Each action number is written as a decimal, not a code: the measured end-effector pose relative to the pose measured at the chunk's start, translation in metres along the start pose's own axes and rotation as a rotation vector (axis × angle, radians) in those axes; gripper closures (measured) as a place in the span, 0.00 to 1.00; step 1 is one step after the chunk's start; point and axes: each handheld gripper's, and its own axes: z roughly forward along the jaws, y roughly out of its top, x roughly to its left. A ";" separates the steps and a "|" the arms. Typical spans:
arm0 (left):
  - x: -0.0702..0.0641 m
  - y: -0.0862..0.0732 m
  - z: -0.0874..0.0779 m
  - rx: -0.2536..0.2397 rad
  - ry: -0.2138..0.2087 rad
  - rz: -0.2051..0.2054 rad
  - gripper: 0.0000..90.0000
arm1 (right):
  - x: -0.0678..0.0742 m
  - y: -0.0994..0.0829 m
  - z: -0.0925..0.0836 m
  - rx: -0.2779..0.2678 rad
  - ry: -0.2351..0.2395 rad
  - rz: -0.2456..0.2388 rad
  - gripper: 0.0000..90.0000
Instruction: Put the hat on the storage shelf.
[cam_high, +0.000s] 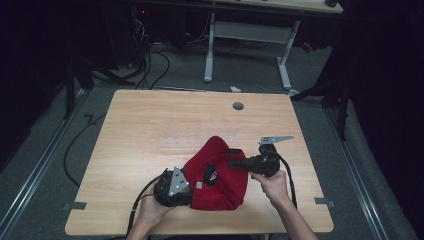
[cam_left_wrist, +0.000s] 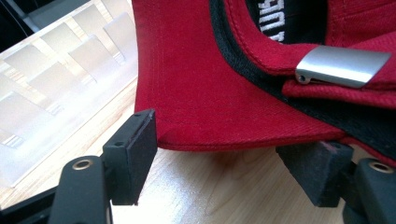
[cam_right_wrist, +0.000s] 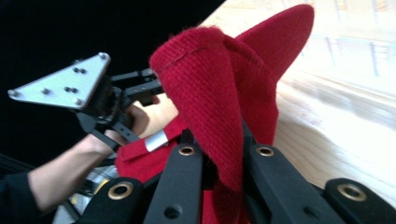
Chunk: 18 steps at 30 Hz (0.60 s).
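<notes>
Setting: dim workroom, a pale wooden counter (cam_high: 150, 125) under the high camera, a second desk (cam_high: 250, 30) and loose cables (cam_high: 150, 65) on the floor beyond.

Object: a red cap (cam_high: 220, 175) lies on the counter between the two tools, its crown lifted toward the right one.

Right hand-held gripper (cam_high: 235, 163): clamped shut on a fold of the cap's fabric (cam_right_wrist: 219, 140), which bunches up between its jaws.

Left hand-held gripper (cam_left_wrist: 229, 158): jaws apart, one either side of the cap's rear edge (cam_left_wrist: 243, 140); the pads do not press on the cloth. A metal strap buckle (cam_left_wrist: 343, 65) sits just ahead and to its right.

Step in hand: likely taking a second hold on the rim while the right tool keeps the crown up.

Doing it well: ease the left jaws further over the edge so both pads meet cloth, close squarely, and stay short of the buckle, which could slip the grip.

Around: a round grommet hole (cam_high: 238, 106) in the counter well beyond the right tool; a clear ridged tray (cam_left_wrist: 56, 93) left of the left jaws.

In the way: nothing between jaws and rim; the trailing cable (cam_high: 142, 200) stays behind the left hand (cam_high: 150, 212).
</notes>
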 end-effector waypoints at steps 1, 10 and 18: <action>0.000 0.001 0.000 -0.004 -0.003 -0.006 0.33 | 0.000 0.000 0.000 -0.001 0.012 0.012 0.97; 0.000 0.003 -0.003 -0.027 -0.011 -0.005 0.32 | -0.002 0.001 0.001 0.013 0.018 0.016 0.97; -0.008 0.006 -0.004 -0.057 -0.044 0.017 0.43 | -0.001 0.005 0.008 0.016 0.016 0.016 0.97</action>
